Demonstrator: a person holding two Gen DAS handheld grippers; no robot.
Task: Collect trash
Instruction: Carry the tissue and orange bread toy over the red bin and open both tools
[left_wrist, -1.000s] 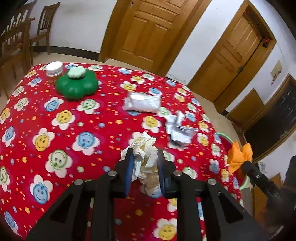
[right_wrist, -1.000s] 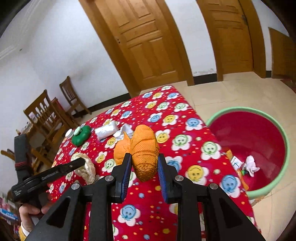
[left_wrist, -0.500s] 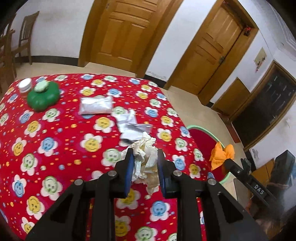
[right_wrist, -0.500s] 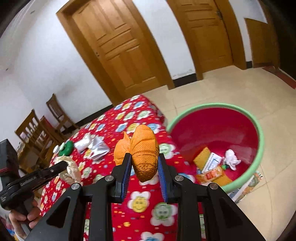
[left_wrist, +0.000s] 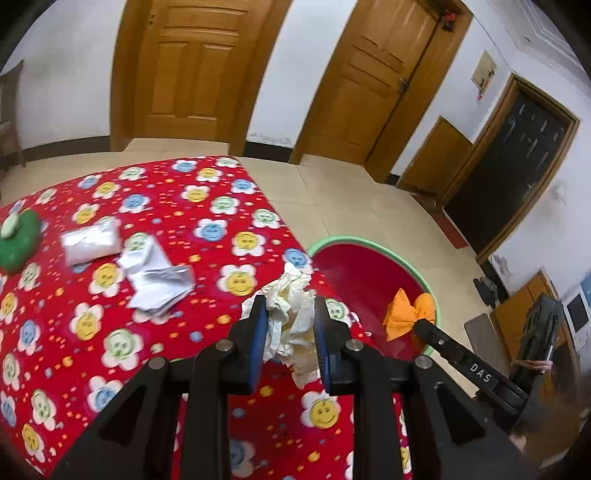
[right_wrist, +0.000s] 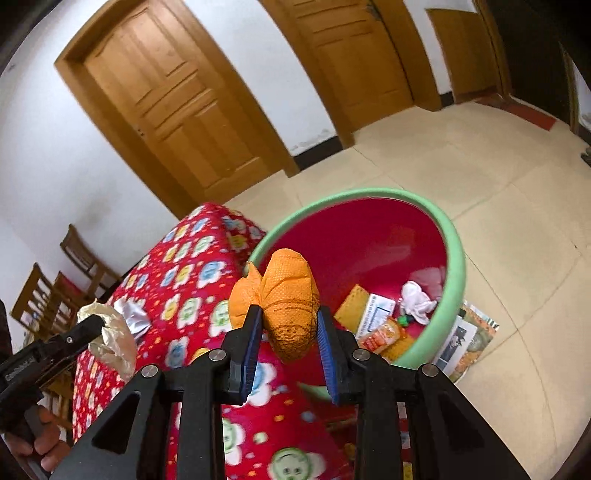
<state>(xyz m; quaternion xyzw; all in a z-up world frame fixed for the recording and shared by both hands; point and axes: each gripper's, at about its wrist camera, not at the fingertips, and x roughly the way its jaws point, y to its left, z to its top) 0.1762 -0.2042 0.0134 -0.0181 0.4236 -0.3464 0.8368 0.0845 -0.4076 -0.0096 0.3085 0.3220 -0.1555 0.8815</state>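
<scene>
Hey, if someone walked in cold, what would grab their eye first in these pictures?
Probably the red flowered tablecloth and the big red basin with a green rim on the floor beside it, trash already inside. Next, the orange wad in the right gripper above the basin's rim and the crumpled paper in the left gripper.

Your left wrist camera looks steeply down over the red tablecloth (left_wrist: 155, 221) toward the basin (left_wrist: 373, 266), while your right one hangs close above that basin (right_wrist: 456, 258), both sharing table edge, basin and doors.
</scene>
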